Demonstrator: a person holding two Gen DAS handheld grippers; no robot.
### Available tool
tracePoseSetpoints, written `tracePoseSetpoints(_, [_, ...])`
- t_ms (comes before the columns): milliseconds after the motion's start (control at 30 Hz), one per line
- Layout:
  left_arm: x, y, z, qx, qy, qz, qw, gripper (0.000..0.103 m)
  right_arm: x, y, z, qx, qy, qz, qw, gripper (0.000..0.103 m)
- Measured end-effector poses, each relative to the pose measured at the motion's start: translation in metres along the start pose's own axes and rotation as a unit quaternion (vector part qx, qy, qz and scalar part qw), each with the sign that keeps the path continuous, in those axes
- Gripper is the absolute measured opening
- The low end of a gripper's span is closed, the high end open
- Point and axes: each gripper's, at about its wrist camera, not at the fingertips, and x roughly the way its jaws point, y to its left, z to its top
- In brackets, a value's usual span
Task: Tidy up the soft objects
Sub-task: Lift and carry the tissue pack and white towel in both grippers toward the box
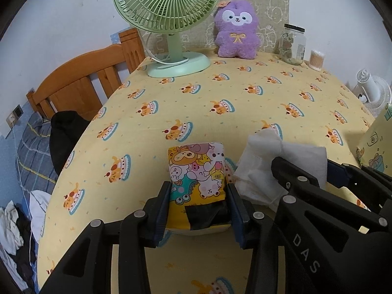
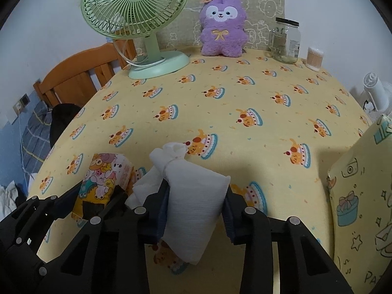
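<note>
From the left wrist, the left tongs (image 1: pixel 199 196) are clamping one cartoon-printed tissue pack (image 1: pixel 197 171) at 6 o'clock on the yellow-clothed surface (image 1: pixel 196 103), the right tongs partly covering one white tissue (image 1: pixel 264 161) at 4 o'clock. From the right wrist, the right tongs (image 2: pixel 196 196) are pinching that tissue, its lower end hanging out of sight. One green fan (image 2: pixel 137 24), one purple plush (image 2: pixel 223 27) and one glass jar (image 2: pixel 285 40) are standing at 12 o'clock, nothing between.

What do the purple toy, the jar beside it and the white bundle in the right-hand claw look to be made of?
Purple toy: plush fabric, fuzzy matte pile, stitched bow.
Jar: clear glass, probably; see-through and glossy, with a dark lid.
White bundle: soft tissue or thin cloth, judging by its matte, finely dimpled surface and creases; which one is unclear.
</note>
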Motion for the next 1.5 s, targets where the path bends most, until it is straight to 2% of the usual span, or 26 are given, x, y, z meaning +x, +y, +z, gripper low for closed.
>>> tracePoseSetpoints(867, [-0.057, -0.006, -0.005, -0.012, -0.051, -0.002, 0.9986, 0.044, -0.064, -0.003, -0.006, 0.001, -0.049, -0.006, 0.999, 0.038])
tracePoseSetpoints(1500, [-0.116, -0.013, 0.001, -0.014, -0.109, 0.003, 0.9939, 0.044, -0.128, -0.006, 0.001, -0.005, -0.106, -0.002, 0.994, 0.038])
